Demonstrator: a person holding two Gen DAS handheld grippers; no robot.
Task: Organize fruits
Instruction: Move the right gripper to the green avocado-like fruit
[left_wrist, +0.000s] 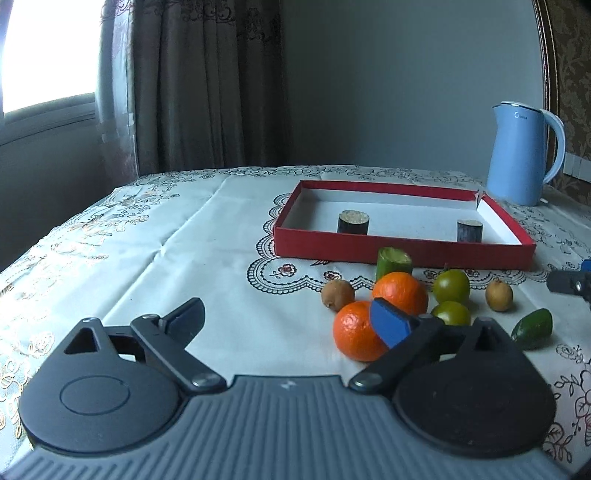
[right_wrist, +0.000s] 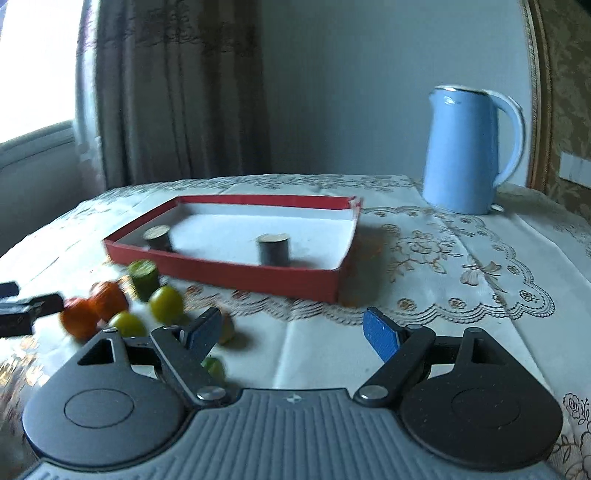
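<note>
A shallow red box (left_wrist: 402, 254) with a white inside holds two dark cylinders (left_wrist: 353, 221), (left_wrist: 470, 230). In front of it lie two oranges (left_wrist: 354, 334), (left_wrist: 400, 291), two green round fruits (left_wrist: 450, 286), (left_wrist: 451, 313), two brown fruits (left_wrist: 338, 294), (left_wrist: 498, 294), a green cylinder piece (left_wrist: 393, 260) and a dark green fruit (left_wrist: 532, 328). My left gripper (left_wrist: 291, 321) is open and empty, its right pad in front of the near orange. My right gripper (right_wrist: 295, 332) is open and empty, right of the fruit group (right_wrist: 107, 299); the box (right_wrist: 236, 273) lies ahead.
A light blue kettle (left_wrist: 521, 155) stands at the back right of the table, also in the right wrist view (right_wrist: 469, 151). An embroidered white tablecloth (left_wrist: 184, 258) covers the table. Curtains and a window are behind on the left.
</note>
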